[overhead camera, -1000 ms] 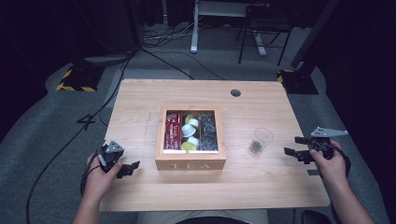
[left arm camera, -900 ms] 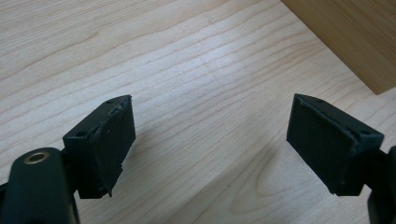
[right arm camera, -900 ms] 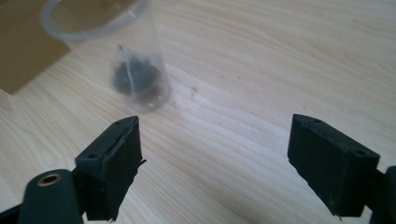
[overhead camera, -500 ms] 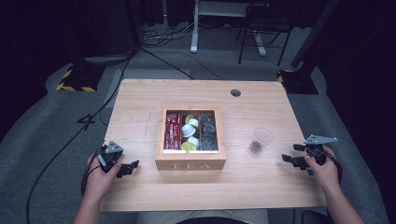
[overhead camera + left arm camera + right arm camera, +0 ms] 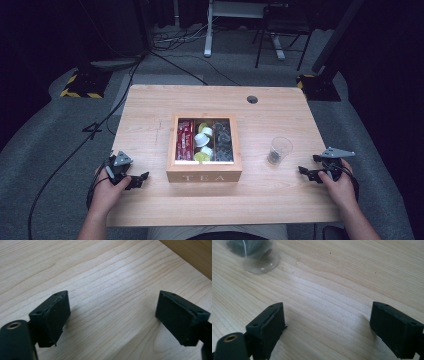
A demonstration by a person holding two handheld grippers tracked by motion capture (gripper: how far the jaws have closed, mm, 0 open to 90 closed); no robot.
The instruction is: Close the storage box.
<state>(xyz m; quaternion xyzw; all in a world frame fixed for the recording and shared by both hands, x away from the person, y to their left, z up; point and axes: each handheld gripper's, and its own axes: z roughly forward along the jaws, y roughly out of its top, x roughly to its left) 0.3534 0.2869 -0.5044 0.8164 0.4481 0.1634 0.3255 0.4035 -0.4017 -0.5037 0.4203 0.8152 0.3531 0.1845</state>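
The pale wooden counter [image 5: 150, 125] carries a square wooden tea box [image 5: 204, 148] with "TEA" on its front wall at the middle, and a small clear plastic cup [image 5: 279, 150] to its right, apart from the box. What has changed over the last second is the right tool [image 5: 312, 173]: it has come down and drawn in toward the person's edge of the counter, and now sits low over the wood near the cup, a little right of it and nearer the person. The left tool [image 5: 136, 181] has stayed where it was, beside the box's front left corner. This reads as the right hand settling to a level from which it could reach forward for the cup, though no reach has begun. Both tools stand wide open and empty: in each gripper view the two black jaws are far apart with bare wood grain between them. In the right gripper view the cup [image 5: 254, 253] is cut off by the top edge, so its rim is out of sight, and the dark object inside it is too blurred to identify. The box's compartments hold red packets, white and yellow-green capsules and dark wrapped items, too small to name surely. In the left gripper view, one corner of the box [image 5: 195, 255] enters at the upper right.
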